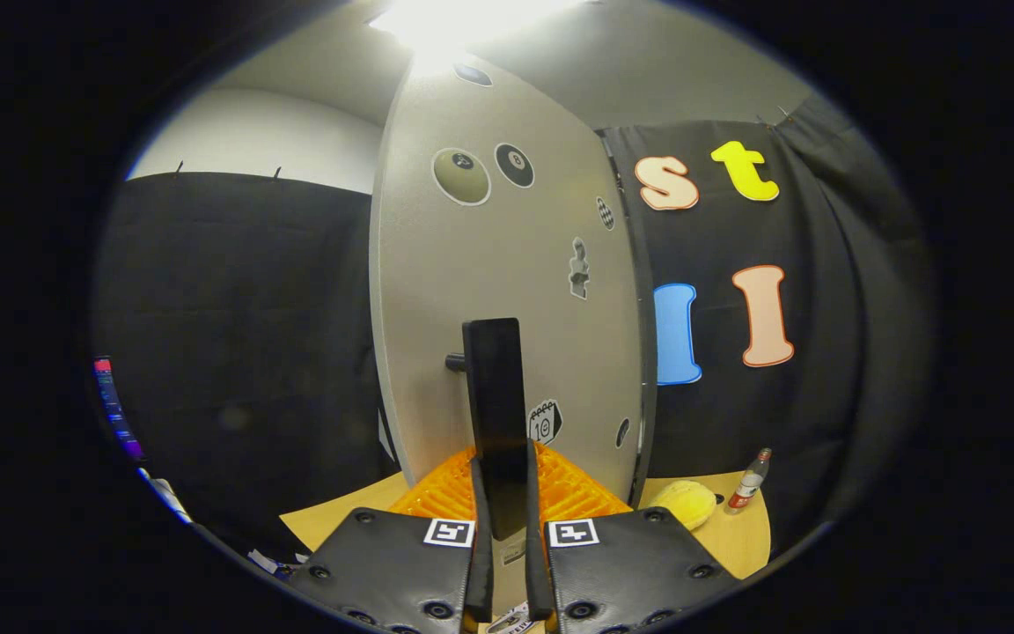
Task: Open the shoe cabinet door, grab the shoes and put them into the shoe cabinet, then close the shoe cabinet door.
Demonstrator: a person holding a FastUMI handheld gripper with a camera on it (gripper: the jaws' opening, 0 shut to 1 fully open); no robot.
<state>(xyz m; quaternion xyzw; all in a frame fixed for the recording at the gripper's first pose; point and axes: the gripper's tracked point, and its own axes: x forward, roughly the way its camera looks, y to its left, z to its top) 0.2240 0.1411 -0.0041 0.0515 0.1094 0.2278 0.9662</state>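
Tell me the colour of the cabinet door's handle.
Black, seen in the gripper view: the handle stands between the claw's fingers.

Cabinet door [507,264] standing dead ahead at 12 o'clock, filling the forward path. Its dark handle [495,414] sitting between the gripper [507,511] fingers, both fingers pressing its sides, so no slack there. Orange ridged mat [573,489] lying under the handle at the door's foot. At 2 o'clock, beyond the door's edge, a yellow soft thing [687,502] and a small bottle [749,480] sitting on the wooden table [736,537], narrowing that side. At 9 to 10 o'clock, open room showing beside the door, backed by dark cloth.
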